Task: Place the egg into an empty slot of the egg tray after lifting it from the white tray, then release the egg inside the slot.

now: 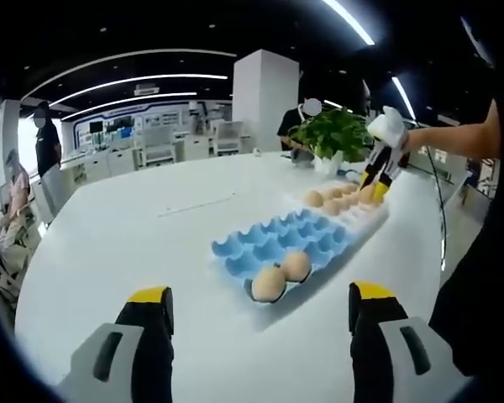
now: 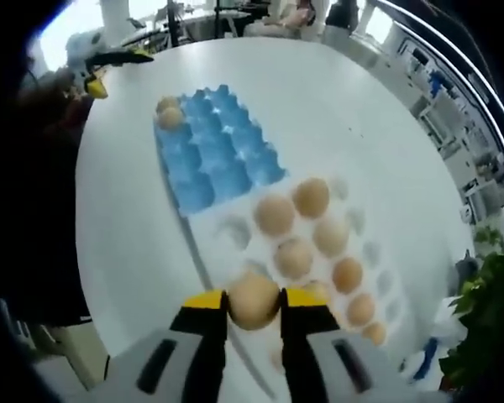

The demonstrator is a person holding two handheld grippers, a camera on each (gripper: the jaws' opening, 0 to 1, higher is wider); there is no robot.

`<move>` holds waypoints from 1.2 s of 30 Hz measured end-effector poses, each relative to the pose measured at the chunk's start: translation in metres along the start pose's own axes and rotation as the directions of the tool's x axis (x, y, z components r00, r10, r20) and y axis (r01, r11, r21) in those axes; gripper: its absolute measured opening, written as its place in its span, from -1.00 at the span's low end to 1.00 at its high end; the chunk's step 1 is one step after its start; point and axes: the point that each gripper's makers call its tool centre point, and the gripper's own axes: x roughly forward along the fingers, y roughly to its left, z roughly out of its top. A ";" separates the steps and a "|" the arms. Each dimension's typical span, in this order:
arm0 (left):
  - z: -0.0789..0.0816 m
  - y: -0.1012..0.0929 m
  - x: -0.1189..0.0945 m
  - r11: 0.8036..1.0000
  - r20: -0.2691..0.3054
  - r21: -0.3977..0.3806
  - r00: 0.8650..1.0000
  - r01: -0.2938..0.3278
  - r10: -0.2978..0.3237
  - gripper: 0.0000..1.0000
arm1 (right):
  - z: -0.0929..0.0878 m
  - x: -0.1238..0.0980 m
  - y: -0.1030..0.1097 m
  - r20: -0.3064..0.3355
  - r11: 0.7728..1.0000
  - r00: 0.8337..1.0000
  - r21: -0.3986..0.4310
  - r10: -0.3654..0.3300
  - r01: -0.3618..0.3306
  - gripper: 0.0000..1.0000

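My right gripper (image 2: pixel 254 300) is shut on a tan egg (image 2: pixel 254 304) at the near end of the white tray (image 2: pixel 235 231), which holds several more eggs. Whether the egg is clear of its slot I cannot tell. Beyond the white tray lies the blue egg tray (image 2: pixel 214 155), with two eggs (image 2: pixel 169 113) in its far corner. In the left gripper view my left gripper (image 1: pixel 260 295) stands open above the table, just short of the blue tray (image 1: pixel 277 239) and its two eggs (image 1: pixel 281 275). The right gripper (image 1: pixel 376 180) stands over the white tray (image 1: pixel 374 220).
The trays lie end to end on a large white table (image 1: pixel 134 243). A potted plant (image 1: pixel 336 134) stands behind the white tray. A person's arm (image 1: pixel 454 138) reaches in from the right. Other people (image 1: pixel 46 138) stand at the back left, near a white pillar (image 1: pixel 265 96).
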 end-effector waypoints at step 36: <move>-0.003 0.004 -0.004 1.000 0.004 -0.016 1.000 -0.002 0.002 0.69 | 0.093 0.043 0.056 0.080 0.976 0.986 -0.171 0.148 -0.133 -0.53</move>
